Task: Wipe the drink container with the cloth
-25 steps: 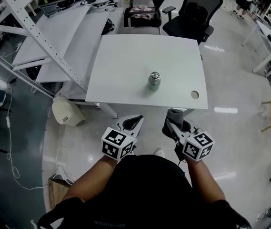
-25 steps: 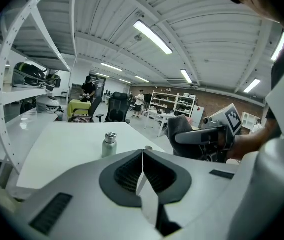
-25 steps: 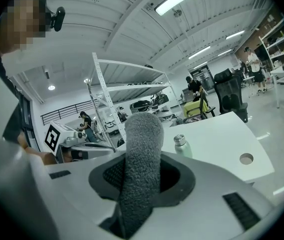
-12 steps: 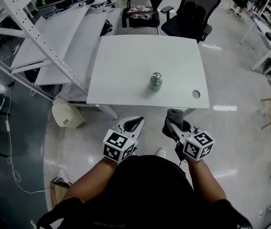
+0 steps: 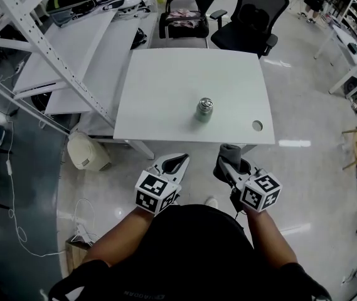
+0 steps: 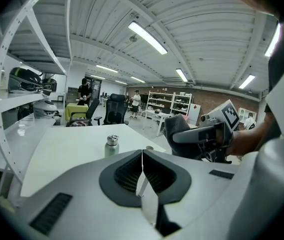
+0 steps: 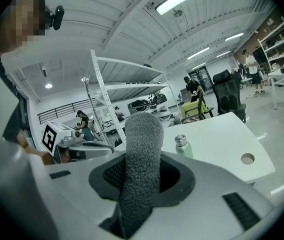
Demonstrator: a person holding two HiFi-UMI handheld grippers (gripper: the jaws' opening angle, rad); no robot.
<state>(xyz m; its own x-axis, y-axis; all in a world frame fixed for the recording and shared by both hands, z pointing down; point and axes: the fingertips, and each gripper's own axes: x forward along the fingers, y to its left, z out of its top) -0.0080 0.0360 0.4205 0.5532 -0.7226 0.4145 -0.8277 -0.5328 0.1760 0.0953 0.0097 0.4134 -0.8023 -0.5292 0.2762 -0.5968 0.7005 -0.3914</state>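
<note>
A pale green drink container [image 5: 203, 109] with a silver cap stands upright near the middle of the white table [image 5: 165, 86]; it also shows as the bottle [image 6: 112, 146] in the left gripper view and as the bottle [image 7: 182, 146] in the right gripper view. My right gripper [image 5: 227, 162] is shut on a folded grey cloth [image 7: 141, 169], whose end sticks up past the jaws as a dark wad [image 5: 230, 150]. My left gripper [image 5: 179, 162] is shut with nothing in it, its jaws meeting on a thin line. Both grippers hover short of the table's near edge, apart from the bottle.
A round cable hole [image 5: 256, 125] sits at the table's near right corner. Two office chairs [image 5: 250, 14] stand behind the table. White shelving with a slanted strut [image 5: 46, 49] runs along the left, and a beige bin [image 5: 85, 150] stands on the floor below it.
</note>
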